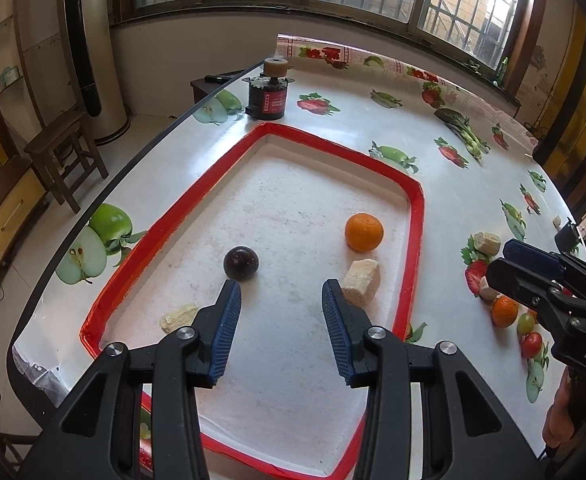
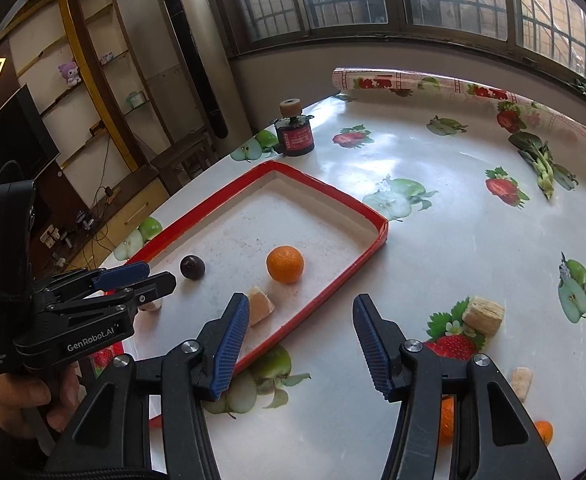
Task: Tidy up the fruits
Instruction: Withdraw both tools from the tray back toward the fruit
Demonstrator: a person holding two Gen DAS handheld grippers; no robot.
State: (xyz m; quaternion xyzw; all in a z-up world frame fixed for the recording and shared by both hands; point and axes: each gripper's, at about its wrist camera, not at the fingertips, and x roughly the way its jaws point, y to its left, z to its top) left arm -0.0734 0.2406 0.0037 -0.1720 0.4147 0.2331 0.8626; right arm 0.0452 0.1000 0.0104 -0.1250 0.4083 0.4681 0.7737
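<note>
A white tray with a red rim (image 1: 415, 216) (image 2: 333, 192) lies on the fruit-print table. In it are a dark plum (image 1: 241, 263) (image 2: 192, 267), an orange (image 1: 364, 232) (image 2: 285, 264) and two beige blocks (image 1: 361, 282) (image 1: 179, 317). My left gripper (image 1: 281, 286) (image 2: 159, 273) hovers over the tray's near part, open and empty, just short of the plum. My right gripper (image 2: 302, 302) (image 1: 501, 260) is open and empty above the tray's right rim. To the right of the tray lie a small orange (image 1: 504, 311), a green grape (image 1: 526, 322) and a red tomato (image 1: 532, 344).
A black and red cylinder with a beige spool (image 1: 267, 98) (image 2: 295, 132) stands past the tray's far corner. Beige blocks (image 1: 487, 242) (image 2: 485, 314) (image 2: 521, 384) lie on the table right of the tray. The table edge runs close along the tray's left side.
</note>
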